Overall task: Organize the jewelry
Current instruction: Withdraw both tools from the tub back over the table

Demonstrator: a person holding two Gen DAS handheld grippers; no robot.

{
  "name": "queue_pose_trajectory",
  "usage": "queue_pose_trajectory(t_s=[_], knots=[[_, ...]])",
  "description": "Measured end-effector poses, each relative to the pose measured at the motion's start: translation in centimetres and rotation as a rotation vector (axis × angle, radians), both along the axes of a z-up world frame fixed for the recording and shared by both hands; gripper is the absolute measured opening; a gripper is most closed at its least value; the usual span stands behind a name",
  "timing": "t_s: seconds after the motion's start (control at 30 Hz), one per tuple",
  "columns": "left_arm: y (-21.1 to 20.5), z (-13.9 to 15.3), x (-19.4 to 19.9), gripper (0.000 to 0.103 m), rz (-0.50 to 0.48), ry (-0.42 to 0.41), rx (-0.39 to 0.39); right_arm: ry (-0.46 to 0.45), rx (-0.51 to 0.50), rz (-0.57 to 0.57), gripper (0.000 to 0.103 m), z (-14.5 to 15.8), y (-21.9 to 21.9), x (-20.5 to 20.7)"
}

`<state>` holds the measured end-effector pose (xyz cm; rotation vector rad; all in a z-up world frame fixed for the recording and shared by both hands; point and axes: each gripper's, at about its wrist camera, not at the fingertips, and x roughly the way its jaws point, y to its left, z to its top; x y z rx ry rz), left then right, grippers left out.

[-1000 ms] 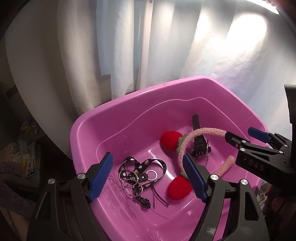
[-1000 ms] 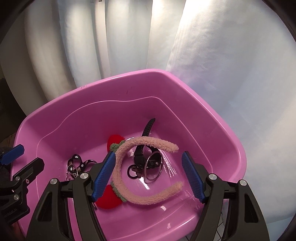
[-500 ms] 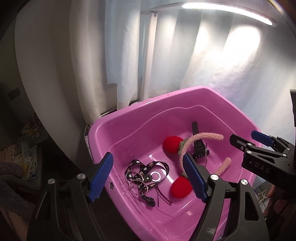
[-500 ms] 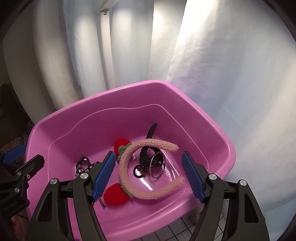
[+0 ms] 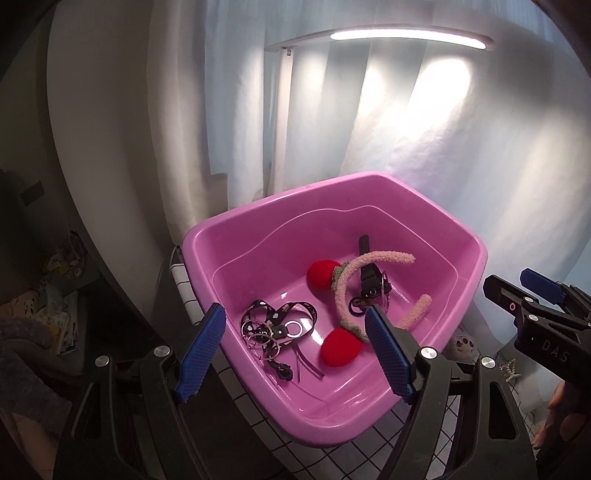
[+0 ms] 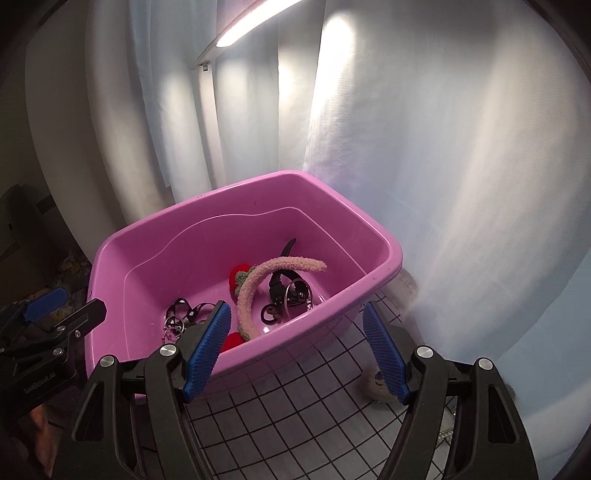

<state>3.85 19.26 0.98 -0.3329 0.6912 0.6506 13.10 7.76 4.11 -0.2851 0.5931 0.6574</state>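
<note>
A pink plastic tub (image 5: 207, 258) (image 6: 384, 240) sits on a grid-patterned cloth. In it lie a fuzzy pink headband with red pom-poms (image 5: 345, 280) (image 6: 251, 284), a black watch strap with a metal ring (image 5: 369, 273) (image 6: 291, 291), and a black patterned lanyard with key rings (image 5: 275, 323) (image 6: 181, 314). My left gripper (image 5: 295, 354) is open and empty, above the tub's near rim. My right gripper (image 6: 297, 350) is open and empty, above the cloth in front of the tub.
The grid-patterned cloth (image 6: 295, 406) covers the table in front of the tub. White curtains (image 6: 406, 147) hang close behind, with a lamp bar (image 5: 406, 35) overhead. A small sparkly item (image 5: 509, 371) and a fuzzy item (image 6: 373, 384) lie on the cloth near the tub. Clutter lies at the left (image 5: 59, 314).
Both grippers have pulled back and up away from the tub, still open. The tub looks smaller, and the cloth and lamp have come into view. The tub's contents have not moved.
</note>
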Motion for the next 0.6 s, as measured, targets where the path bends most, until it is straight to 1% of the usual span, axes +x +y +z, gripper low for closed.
queue_pose_trajectory(t_s=[0.1,0.23,0.33,0.43,0.53,0.6], knots=[[-2.5,0.3,-0.5,0.077,-0.037,-0.012,-0.004,0.007,0.031,-0.020,0.071,-0.2,-3.4,-1.5],[-6.6,0.7,-1.3,0.081,-0.092,-0.035,0.001,0.012,0.065,-0.064,0.071,-1.5,-9.0,-4.0],[-9.9,0.5,-1.4,0.082,-0.147,-0.041,0.012,0.019,0.074,-0.112,0.071,-3.4,-13.4,-5.8],[-13.0,-0.4,-1.2,0.083,-0.200,-0.030,0.014,0.036,0.071,-0.166,0.071,-5.7,-17.6,-7.2],[-15.5,-1.6,-0.9,0.084,-0.235,-0.005,0.009,0.074,0.064,-0.228,0.071,-8.0,-21.4,-8.0],[-16.9,-2.5,-0.6,0.085,-0.254,0.013,-0.003,0.104,0.079,-0.264,0.071,-9.2,-23.5,-8.3]])
